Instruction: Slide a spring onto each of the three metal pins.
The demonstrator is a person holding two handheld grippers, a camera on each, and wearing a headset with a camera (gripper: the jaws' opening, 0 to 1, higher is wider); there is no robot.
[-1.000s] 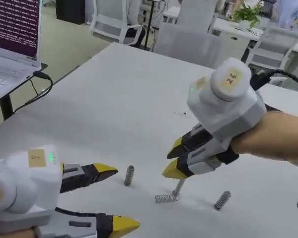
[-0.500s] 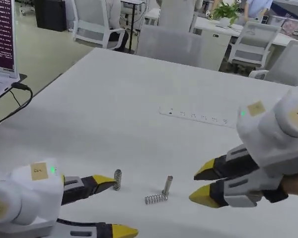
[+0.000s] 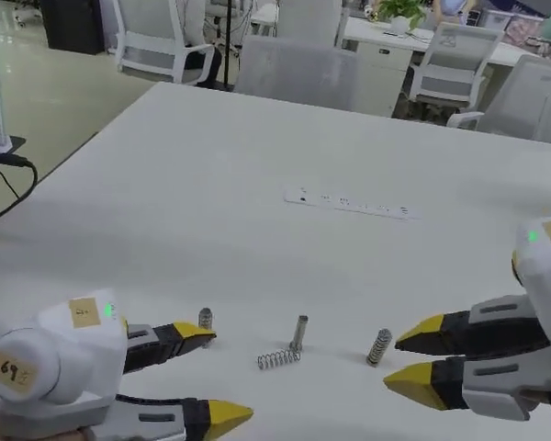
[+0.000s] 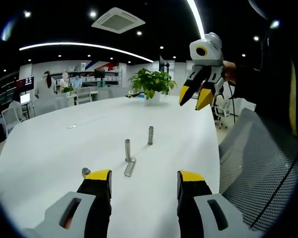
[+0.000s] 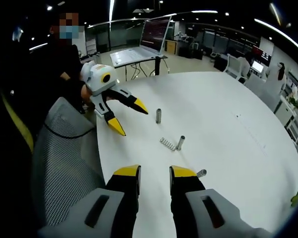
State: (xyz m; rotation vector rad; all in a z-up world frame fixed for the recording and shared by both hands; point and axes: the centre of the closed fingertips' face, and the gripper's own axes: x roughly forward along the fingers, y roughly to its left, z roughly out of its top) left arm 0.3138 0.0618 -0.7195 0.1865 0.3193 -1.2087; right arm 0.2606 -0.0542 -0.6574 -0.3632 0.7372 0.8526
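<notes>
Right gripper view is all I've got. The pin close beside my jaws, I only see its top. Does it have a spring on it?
Observer: Yes. The left gripper view shows that pin from the side, upright, with a spring coiled round it.
Operator: Good. Am I touching the table?
Observer: No. In the left gripper view the right gripper hangs in the air above the table, jaws open, tips pointing down.
</notes>
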